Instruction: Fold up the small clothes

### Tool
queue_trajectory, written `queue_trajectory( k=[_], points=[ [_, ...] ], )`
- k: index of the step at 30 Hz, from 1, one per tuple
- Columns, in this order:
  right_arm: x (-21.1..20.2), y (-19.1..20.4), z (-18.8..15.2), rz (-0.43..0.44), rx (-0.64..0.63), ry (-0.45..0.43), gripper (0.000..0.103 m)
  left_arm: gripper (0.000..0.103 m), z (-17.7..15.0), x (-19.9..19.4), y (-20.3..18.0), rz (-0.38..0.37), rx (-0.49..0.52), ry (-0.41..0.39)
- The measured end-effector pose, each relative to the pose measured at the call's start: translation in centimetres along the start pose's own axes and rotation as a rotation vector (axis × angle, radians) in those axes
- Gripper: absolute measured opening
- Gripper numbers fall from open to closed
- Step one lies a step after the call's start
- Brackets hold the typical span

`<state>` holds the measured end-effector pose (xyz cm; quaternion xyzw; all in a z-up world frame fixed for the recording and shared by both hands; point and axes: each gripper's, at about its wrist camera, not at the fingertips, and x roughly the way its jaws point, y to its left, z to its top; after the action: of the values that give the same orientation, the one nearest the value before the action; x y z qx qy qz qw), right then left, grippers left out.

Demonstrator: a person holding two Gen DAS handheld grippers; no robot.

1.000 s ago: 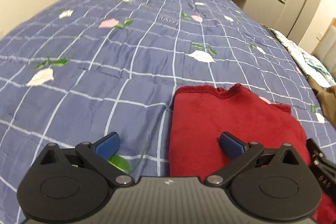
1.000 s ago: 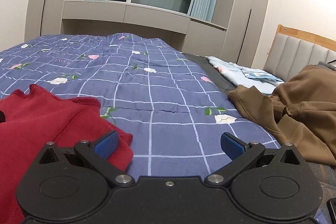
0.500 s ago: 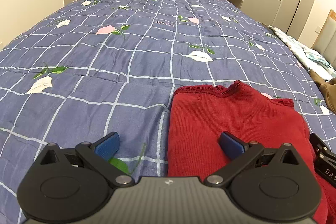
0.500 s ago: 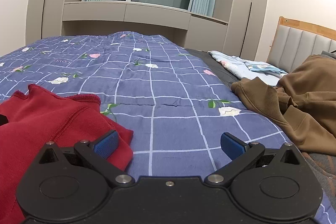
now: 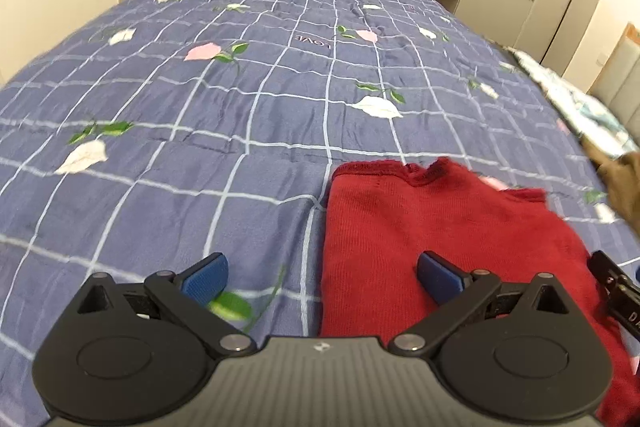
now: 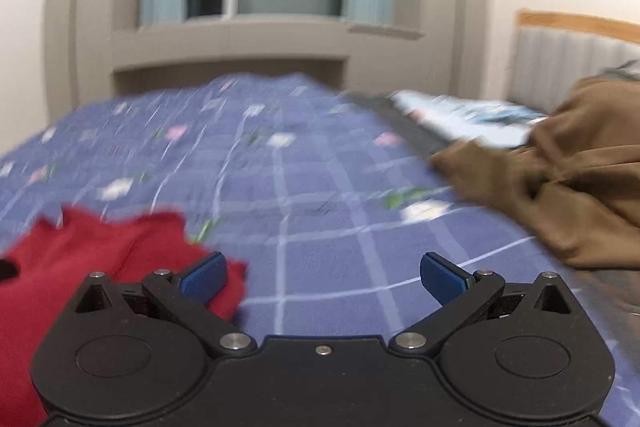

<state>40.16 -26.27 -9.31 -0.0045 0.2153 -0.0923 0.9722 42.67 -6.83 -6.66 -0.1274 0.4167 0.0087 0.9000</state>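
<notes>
I'm holding both grippers low over the bed, jaws spread wide, nothing pinched. My left gripper (image 5: pixel 322 273) is straddling the left edge of the red knit garment (image 5: pixel 432 227), which is lying flat on the blue checked quilt (image 5: pixel 200 147) at the near edge. My right gripper (image 6: pixel 323 273) is hovering beside its right edge; that view's blurred. I'm judging the next grab needs matching corners and a level lift. The brown garment (image 6: pixel 560 187) is lying well apart, toward the headboard side.
</notes>
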Motion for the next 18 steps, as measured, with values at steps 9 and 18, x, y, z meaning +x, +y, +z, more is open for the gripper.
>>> queue_trajectory(
  k=[9, 18],
  points=[
    [-8.2, 2.4, -1.9, 0.083, -0.092, -0.074, 0.103, 0.102, -3.7, -5.7, 0.6, -0.109, 0.057, -0.037],
    [-6.8, 2.0, -4.8, 0.092, -0.095, 0.043, 0.103, 0.103, -6.2, -4.2, 1.7, -0.097, 0.066, 0.029]
  ],
)
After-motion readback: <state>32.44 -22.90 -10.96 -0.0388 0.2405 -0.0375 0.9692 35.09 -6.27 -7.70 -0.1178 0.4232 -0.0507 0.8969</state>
